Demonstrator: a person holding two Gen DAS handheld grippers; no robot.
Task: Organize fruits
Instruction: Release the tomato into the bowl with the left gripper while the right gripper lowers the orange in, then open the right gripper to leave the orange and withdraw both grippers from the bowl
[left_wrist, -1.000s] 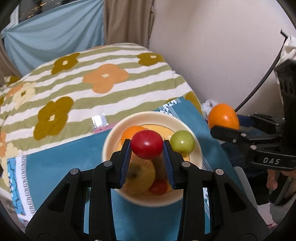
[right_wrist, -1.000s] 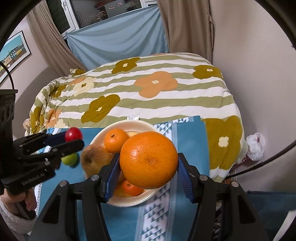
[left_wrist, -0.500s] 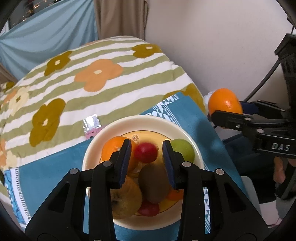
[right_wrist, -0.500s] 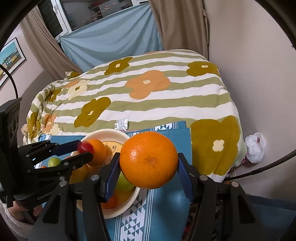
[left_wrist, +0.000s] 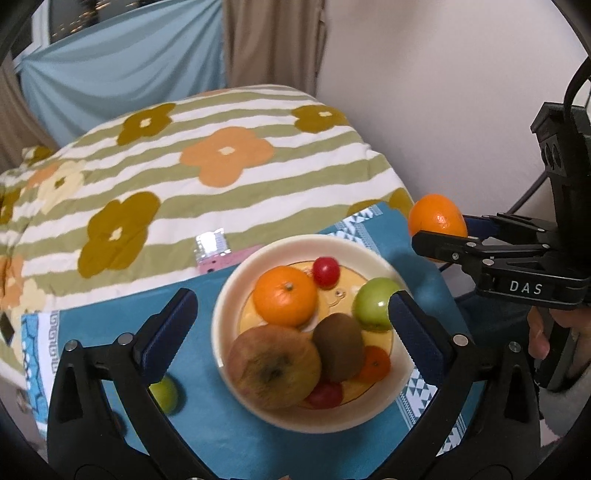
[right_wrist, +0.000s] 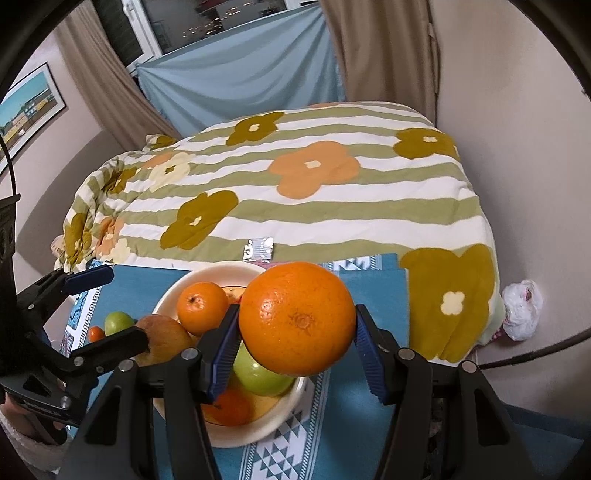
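Observation:
A cream bowl (left_wrist: 225, 295) on a teal cloth holds a mandarin (left_wrist: 285, 295), a brown apple (left_wrist: 273, 367), a kiwi (left_wrist: 338, 347), a green fruit (left_wrist: 373, 302) and a small red fruit (left_wrist: 325, 271) lying at the far side. My left gripper (left_wrist: 291, 317) hangs above the bowl, its jaws opening wide with nothing pressed between them. The right gripper (right_wrist: 295, 336) is shut on a large orange (right_wrist: 297, 317), held above the bowl's (right_wrist: 255, 428) right rim. In the left wrist view that orange (left_wrist: 437, 219) shows at right.
A green fruit (left_wrist: 164, 393) lies on the teal cloth (left_wrist: 122, 317) left of the bowl, with a small orange one (right_wrist: 96, 333) beside it. A foil packet (left_wrist: 212, 245) sits on the flowered quilt (left_wrist: 184, 177). A wall stands at right, a white bag (right_wrist: 521, 308) below it.
The left jaws went from shut on the red fruit to wide apart, and the red fruit now lies in the bowl. The right gripper with the orange moved over the bowl's right side.

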